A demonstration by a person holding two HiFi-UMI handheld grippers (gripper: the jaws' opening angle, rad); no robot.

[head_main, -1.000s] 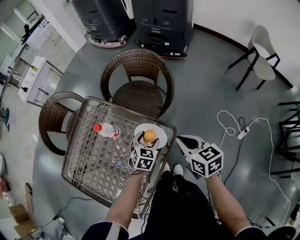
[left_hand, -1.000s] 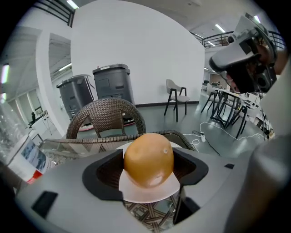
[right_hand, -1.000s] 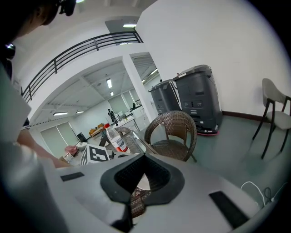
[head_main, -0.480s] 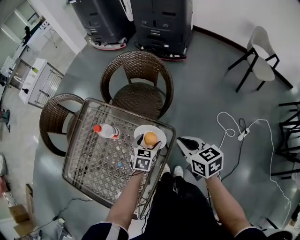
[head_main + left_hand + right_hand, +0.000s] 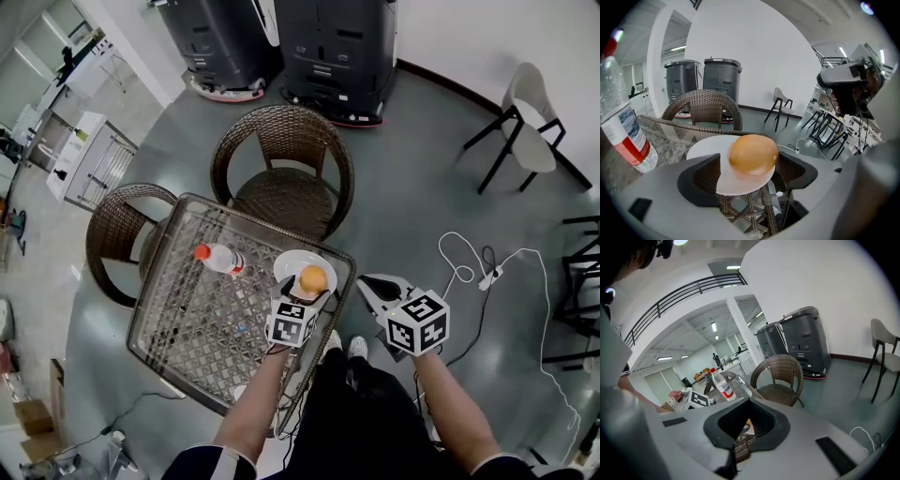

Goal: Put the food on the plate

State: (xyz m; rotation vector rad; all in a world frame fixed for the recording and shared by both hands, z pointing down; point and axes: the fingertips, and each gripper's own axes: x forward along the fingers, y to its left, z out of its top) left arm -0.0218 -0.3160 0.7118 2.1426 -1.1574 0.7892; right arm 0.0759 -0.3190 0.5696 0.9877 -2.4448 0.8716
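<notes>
Left gripper [image 5: 302, 300] jaws opening off the round orange food [image 5: 753, 155], leaving it on the white round plate [image 5: 705, 145]; right gripper [image 5: 375, 286] jaws closed, empty.

This is a big open lab or office hall, with a grey floor [image 5: 412, 169], white walls [image 5: 487, 37], tall dark machine cabinets [image 5: 337, 47], a railed mezzanine [image 5: 684, 291], strip lights [image 5: 714, 327], and wicker chairs [image 5: 281, 159] around a glass-topped surface [image 5: 187, 319].

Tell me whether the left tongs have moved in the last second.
Yes: the left tongs drew back slightly from the plate toward the person, jaws opening around the orange.
</notes>
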